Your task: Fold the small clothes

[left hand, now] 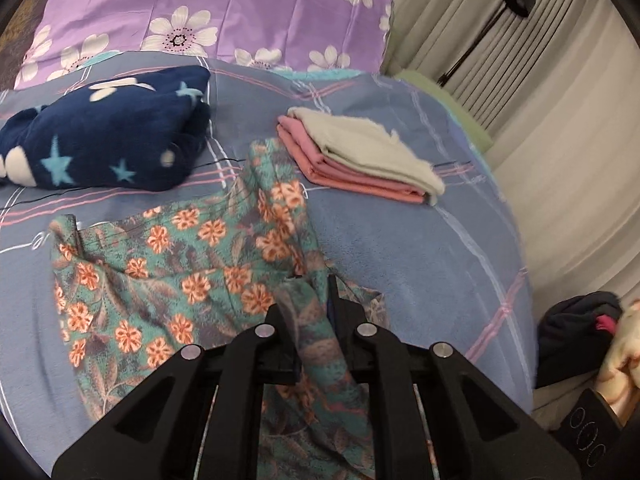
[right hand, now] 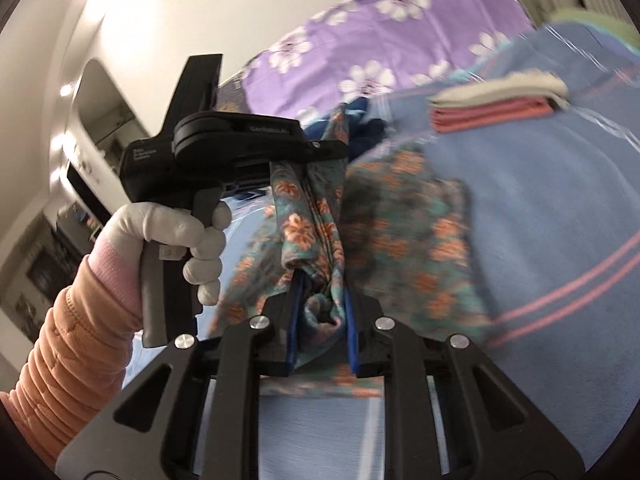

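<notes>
While the left tongs clamp one edge of the floral garment, the right tongs clamp another bunched edge above the bed.

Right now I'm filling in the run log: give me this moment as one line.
stage: mid-fold | left gripper: shut on floral garment | right gripper: shut on floral garment | folded pile: pink under grey, on bed

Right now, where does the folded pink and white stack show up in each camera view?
Left wrist view: the folded pink and white stack lies right of centre on the blue bedspread, beyond the floral garment.
Right wrist view: the stack, blurred, sits upper right.
Shared landmark: the purple flowered pillow behind it.
</notes>
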The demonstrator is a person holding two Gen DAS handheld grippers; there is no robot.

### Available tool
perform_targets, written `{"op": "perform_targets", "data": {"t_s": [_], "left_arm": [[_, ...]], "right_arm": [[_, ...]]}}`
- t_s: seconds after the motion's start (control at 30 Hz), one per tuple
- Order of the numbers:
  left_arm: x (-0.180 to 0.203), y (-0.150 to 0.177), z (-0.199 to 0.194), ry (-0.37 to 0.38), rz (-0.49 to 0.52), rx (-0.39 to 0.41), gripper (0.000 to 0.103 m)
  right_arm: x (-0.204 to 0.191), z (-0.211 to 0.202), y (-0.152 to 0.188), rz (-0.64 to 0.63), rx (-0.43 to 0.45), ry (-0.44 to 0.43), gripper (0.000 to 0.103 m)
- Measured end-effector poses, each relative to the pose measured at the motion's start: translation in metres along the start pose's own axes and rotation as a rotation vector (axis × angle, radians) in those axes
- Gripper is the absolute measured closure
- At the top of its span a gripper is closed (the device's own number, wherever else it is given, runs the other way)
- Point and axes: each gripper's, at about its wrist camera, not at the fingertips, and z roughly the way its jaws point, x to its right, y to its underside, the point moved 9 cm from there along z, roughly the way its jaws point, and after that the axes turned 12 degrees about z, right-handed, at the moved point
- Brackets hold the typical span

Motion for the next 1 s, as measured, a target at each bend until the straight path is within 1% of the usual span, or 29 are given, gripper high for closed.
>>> {"op": "perform_targets", "data": {"t_s": [0.1,0.17,0.27,0.4,0.47,0.53,0.57,0.63,0.67,0.73,0.8,0.83,0.87,0.93,0.97,1.0], "left_arm": [[0.009,0.002,0.020,-0.036,0.028,-0.033,0.096],[0.012,0.002,0.027,-0.049,0.031,-0.044,0.096],[0.017,0.000,0.037,-0.065,0.033,-0.058,0.096],[0.027,-0.006,0.046,-0.093,0.059,-0.066,0.096],[0.030,-0.007,0.050,-0.104,0.073,-0.072,0.096],[0.031,-0.007,0.056,-0.105,0.074,-0.064,0.093],[0.030,-0.006,0.057,-0.084,0.058,-0.064,0.093],[0.029,-0.005,0.052,-0.059,0.031,-0.060,0.083],[0.028,-0.005,0.045,-0.052,0.022,-0.050,0.082],[0.028,-0.003,0.020,-0.053,0.028,-0.018,0.071],[0.030,0.005,-0.014,-0.054,0.070,0.039,0.063],[0.031,0.012,-0.032,-0.062,0.098,0.063,0.061],[0.032,0.022,-0.048,-0.074,0.127,0.079,0.059],[0.030,0.053,-0.081,-0.112,0.193,0.105,0.050],[0.029,0.070,-0.093,-0.131,0.215,0.110,0.049],[0.030,0.097,-0.106,-0.149,0.248,0.099,0.048]], "right_arm": [[0.026,0.000,-0.005,0.070,-0.006,-0.001,0.086],[0.036,-0.001,-0.005,0.104,-0.015,-0.011,0.086],[0.039,-0.002,-0.003,0.147,-0.032,-0.052,0.086],[0.039,-0.007,-0.003,0.158,-0.022,-0.060,0.086],[0.044,-0.011,-0.003,0.189,-0.014,-0.059,0.086],[0.054,-0.012,-0.002,0.231,-0.016,-0.057,0.087],[0.059,-0.012,-0.001,0.248,-0.023,-0.054,0.087],[0.068,-0.011,0.003,0.278,-0.039,-0.047,0.089],[0.071,-0.010,0.004,0.290,-0.048,-0.051,0.089],[0.073,-0.008,0.004,0.315,-0.065,-0.067,0.089],[0.073,-0.009,0.005,0.321,-0.068,-0.071,0.089],[0.073,-0.009,0.005,0.319,-0.068,-0.070,0.089],[0.072,-0.010,0.004,0.317,-0.067,-0.068,0.089],[0.071,-0.010,0.005,0.312,-0.064,-0.064,0.089],[0.071,-0.010,0.005,0.311,-0.064,-0.063,0.089],[0.070,-0.011,0.005,0.310,-0.061,-0.062,0.089]]}}
